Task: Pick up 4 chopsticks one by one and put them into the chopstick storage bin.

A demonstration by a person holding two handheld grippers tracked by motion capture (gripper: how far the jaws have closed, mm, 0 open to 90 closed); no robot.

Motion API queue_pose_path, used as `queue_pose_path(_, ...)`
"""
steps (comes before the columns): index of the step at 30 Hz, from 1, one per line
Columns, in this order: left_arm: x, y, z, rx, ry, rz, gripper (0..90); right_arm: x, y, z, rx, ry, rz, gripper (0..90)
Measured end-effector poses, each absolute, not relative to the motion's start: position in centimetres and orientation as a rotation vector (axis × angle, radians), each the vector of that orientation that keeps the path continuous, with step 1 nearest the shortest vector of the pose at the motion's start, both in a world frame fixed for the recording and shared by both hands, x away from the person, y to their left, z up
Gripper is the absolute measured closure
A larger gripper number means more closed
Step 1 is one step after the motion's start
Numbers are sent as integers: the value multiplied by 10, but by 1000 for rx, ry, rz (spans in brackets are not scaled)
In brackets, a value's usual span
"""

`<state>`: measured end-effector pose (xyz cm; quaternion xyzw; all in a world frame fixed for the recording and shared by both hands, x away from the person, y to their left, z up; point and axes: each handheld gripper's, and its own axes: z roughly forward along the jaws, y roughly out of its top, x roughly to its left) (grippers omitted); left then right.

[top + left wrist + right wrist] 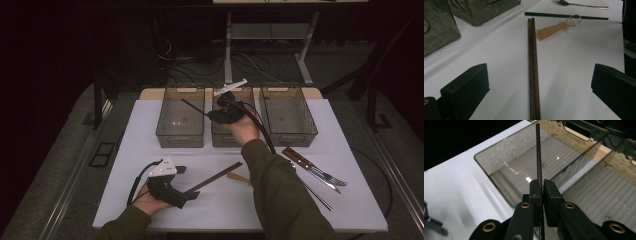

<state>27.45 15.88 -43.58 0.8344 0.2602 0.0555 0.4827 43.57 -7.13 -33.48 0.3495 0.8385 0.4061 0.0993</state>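
Holding a thin black chopstick (538, 155) clamped between its fingers above the left bin (181, 116), the right gripper (225, 111) needs lowering to release it, while the left gripper (167, 184) rests spread wide around the brown chopsticks (533, 67) on the bench (350, 200).

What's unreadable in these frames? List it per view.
- High view: the dark chopstick on the table runs under the right sleeve, so its near end is hidden.
- Left gripper view: the wooden chopsticks are cut off by the bottom edge; the fork by the top edge.
- Right gripper view: the held black chopstick leaves the top edge, tip unseen; its lower part is hidden behind the right claw.
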Motion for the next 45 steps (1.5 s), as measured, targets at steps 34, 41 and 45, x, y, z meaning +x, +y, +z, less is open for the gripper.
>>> queue_pose_path(34,276,160,-434,2036,599,148,6,507,31,-370,1206,2469,1011,849)
queue_pose_path(41,276,160,-433,2032,602,150,6,505,30,-367,1199,2454,1052,664)
queue_pose_path(45,276,159,-434,2029,600,151,6,504,26,-363,1178,2476,1075,603)
